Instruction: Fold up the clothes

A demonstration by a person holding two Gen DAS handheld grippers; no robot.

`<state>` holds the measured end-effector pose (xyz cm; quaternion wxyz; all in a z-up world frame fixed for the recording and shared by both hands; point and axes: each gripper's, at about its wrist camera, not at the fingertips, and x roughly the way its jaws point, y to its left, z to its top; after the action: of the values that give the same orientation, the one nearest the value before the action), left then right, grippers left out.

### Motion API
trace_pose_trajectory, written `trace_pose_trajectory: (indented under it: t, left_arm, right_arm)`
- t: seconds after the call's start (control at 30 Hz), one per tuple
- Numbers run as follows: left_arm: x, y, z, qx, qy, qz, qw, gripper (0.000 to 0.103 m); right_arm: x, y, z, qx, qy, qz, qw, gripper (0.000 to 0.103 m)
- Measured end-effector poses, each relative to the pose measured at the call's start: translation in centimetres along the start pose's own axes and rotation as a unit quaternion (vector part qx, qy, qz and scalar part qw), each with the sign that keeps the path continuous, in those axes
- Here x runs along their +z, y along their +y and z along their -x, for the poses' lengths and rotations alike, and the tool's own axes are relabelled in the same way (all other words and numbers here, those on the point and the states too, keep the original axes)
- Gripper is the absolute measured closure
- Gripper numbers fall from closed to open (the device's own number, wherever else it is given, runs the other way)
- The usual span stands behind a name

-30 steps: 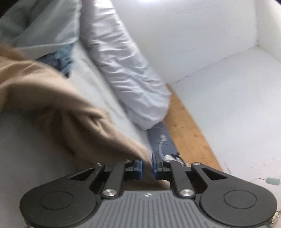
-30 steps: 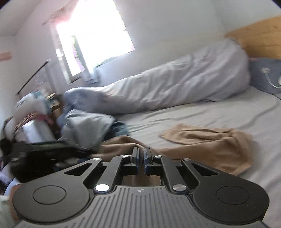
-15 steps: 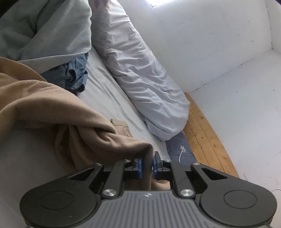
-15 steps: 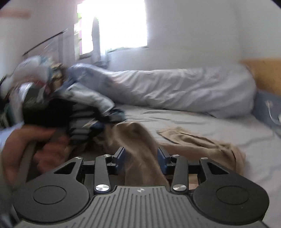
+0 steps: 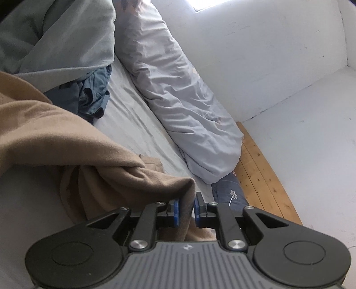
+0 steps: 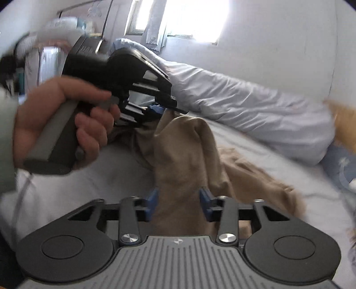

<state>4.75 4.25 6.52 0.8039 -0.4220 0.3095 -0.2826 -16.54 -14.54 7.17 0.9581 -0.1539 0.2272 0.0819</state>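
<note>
A tan garment (image 5: 66, 137) lies crumpled on the grey bed sheet (image 5: 133, 120). One fold of it is lifted into my left gripper (image 5: 186, 211), whose blue pads are shut on the cloth. In the right wrist view a hand (image 6: 66, 124) holds that left gripper (image 6: 163, 109) up at the left, pinching the top of the tan garment (image 6: 189, 155). A raised ridge of the cloth runs down between the spread fingers of my right gripper (image 6: 179, 204), which is open. The rest of the garment trails onto the sheet to the right.
A rolled pale duvet (image 5: 178, 100) lies along the white wall. A grey-green garment (image 5: 55, 37) and a blue one (image 5: 93, 95) are piled at the far left. A dark blue pillow (image 5: 229, 195) sits by the wooden headboard (image 5: 262, 177). A bright window (image 6: 195, 20) is behind.
My right gripper went from shut to wide open around the tan cloth. The left gripper, still shut on the garment, rose and now sits close in the right wrist view.
</note>
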Motion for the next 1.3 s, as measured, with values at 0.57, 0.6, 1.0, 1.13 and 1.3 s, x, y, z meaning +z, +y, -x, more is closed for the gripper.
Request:
trace_pose_trajectory:
  t: [0.57,0.6,1.0,1.13,1.3]
  left_arm:
    - [-0.3,-0.4,-0.7,0.011,0.015,-0.019,0.9997,0.080]
    - [-0.3,-0.4,-0.7,0.013,0.017,-0.023,0.9995,0.078]
    - [-1.2,-0.9,-0.8,0.039,0.048,-0.080,0.9949,0.057]
    - [-1.6,-1.0,-1.2,0.049,0.049,-0.088,0.9937,0.057]
    - [-1.8,-1.0,-0.9,0.047,0.049,-0.083,0.9942,0.057]
  right_arm:
    - [-0.1,0.7,-2.8,-0.071,0.040,0.087,0.993,0.099]
    - [0.3,-0.8,-2.7,-0.073,0.036,0.052,0.995,0.099]
    - [-0.5,-13.2,-2.3,-0.155,0.010,-0.223,0.962,0.099]
    - [-0.3,-10.7,-0.4,-0.050,-0.035,-0.145,0.988,0.084]
    - [-1.2,-4.6,-2.0,0.000,0.015,0.012,1.000,0.074]
